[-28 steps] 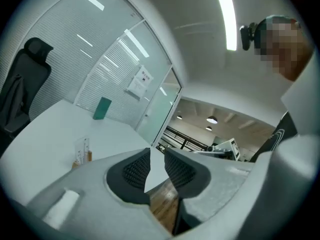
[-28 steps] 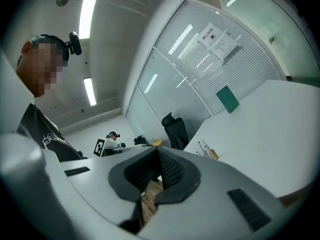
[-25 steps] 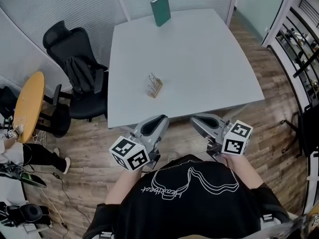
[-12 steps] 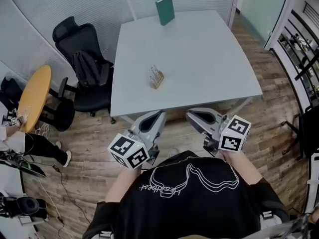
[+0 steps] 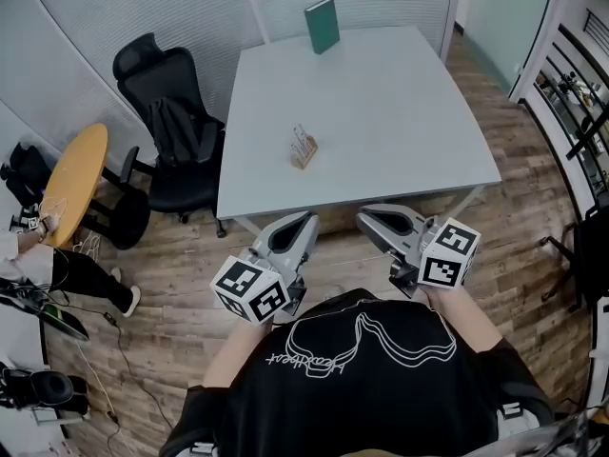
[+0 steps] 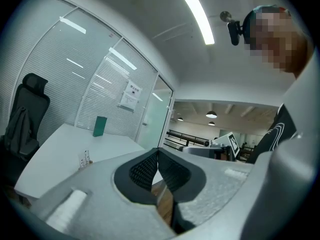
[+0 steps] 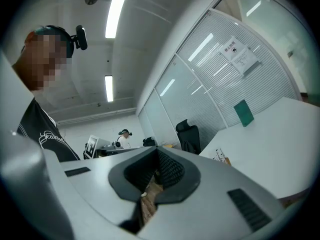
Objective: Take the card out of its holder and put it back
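A small wooden card holder (image 5: 303,148) with upright cards stands on the white table (image 5: 381,131), towards its left side. It also shows small in the left gripper view (image 6: 85,160) and the right gripper view (image 7: 221,157). Both grippers hover side by side over the wooden floor, short of the table's near edge and well away from the holder. My left gripper (image 5: 306,220) has its dark ribbed pads pressed together with nothing between them (image 6: 158,151). My right gripper (image 5: 365,215) is likewise shut and empty (image 7: 157,149).
A green book (image 5: 322,25) stands at the table's far edge. A black office chair (image 5: 166,127) with a jacket on it sits left of the table. A round wooden table (image 5: 71,184) and a seated person's leg (image 5: 81,274) lie further left. Shelving (image 5: 580,84) lines the right.
The head view has drifted, so the table, holder and chair sit slightly further right in the picture. Both grippers stay in nearly the same place by my chest.
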Demonstrator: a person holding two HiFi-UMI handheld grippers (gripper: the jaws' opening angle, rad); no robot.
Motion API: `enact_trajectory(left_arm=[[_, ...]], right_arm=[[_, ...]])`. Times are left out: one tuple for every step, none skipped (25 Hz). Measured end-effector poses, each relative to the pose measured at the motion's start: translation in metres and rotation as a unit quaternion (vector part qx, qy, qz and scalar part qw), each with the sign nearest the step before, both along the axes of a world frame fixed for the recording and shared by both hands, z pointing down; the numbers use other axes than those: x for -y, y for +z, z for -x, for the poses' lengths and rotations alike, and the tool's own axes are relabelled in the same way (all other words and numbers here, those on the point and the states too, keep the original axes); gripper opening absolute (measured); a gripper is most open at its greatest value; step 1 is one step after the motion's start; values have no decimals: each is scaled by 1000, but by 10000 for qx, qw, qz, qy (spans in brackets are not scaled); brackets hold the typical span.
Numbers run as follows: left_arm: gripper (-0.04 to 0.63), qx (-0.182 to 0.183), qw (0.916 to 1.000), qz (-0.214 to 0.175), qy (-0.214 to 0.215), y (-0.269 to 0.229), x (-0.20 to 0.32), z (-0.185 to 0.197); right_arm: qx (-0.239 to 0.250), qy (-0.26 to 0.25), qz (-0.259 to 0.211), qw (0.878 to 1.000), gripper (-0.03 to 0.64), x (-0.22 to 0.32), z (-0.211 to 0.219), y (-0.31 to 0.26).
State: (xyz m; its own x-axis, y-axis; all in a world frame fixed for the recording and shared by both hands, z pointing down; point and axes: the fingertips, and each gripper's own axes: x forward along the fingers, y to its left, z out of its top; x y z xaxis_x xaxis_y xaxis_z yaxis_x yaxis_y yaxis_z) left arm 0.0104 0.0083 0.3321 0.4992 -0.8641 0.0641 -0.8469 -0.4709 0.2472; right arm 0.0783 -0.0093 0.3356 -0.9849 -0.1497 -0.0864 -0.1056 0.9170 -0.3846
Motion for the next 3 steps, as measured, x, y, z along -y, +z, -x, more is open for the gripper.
enact_trajectory(left_arm=[[14, -17, 10000, -5, -18, -1, -1, -1], [14, -31, 10000, -11, -32, -1, -3, -2], [14, -43, 10000, -17, -45, -2, -4, -3]], right_arm=[[-1, 2, -6, 10000, 9, -1, -1, -1], [-4, 2, -11, 10000, 9, -2, -3, -1], [-8, 3, -15, 10000, 9, -4, -4, -2]])
